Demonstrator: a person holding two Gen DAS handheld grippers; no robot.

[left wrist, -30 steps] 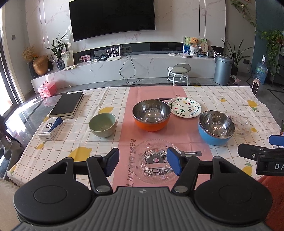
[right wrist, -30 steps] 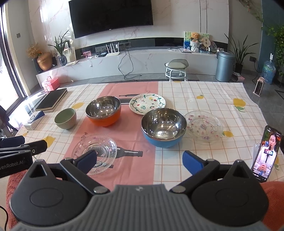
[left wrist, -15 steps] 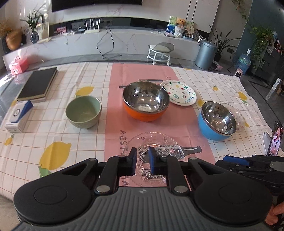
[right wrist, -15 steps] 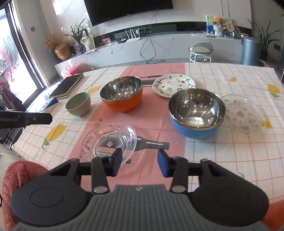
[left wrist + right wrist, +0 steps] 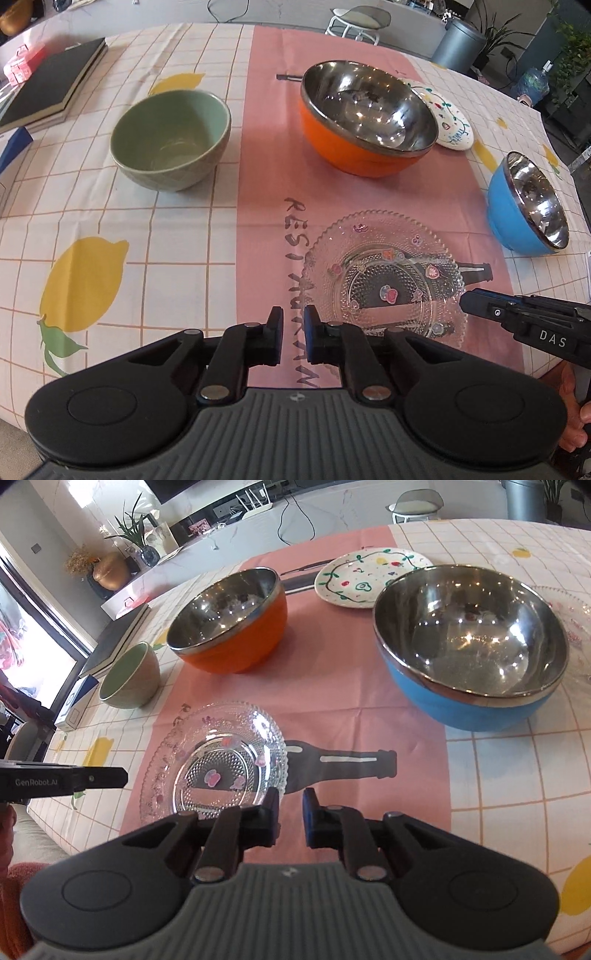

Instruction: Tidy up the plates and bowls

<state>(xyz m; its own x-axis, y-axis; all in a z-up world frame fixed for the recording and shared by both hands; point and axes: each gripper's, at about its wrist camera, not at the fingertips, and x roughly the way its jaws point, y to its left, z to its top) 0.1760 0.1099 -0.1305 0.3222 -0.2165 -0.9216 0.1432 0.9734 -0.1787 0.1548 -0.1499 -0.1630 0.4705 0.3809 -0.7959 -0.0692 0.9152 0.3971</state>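
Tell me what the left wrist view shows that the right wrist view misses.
Only the left wrist view: the water jug in the background. Only the right wrist view: a second glass plate behind the blue bowl, and the brown vase. Both: green bowl, orange bowl, blue bowl, painted plate, near glass plate, black book.

The tablecloth (image 5: 177, 236) was white with an orange grid and yellow lemons, crossed by a pink band with a black bottle print. 2 steel-lined bowls were orange (image 5: 354, 155) and blue (image 5: 476, 712) outside, and a smaller bowl (image 5: 170, 140) was pale green. 1 plate (image 5: 369, 576) was white with green vines and coloured dots; the clear glass plate (image 5: 384, 280) carried beaded texture and small pink flowers
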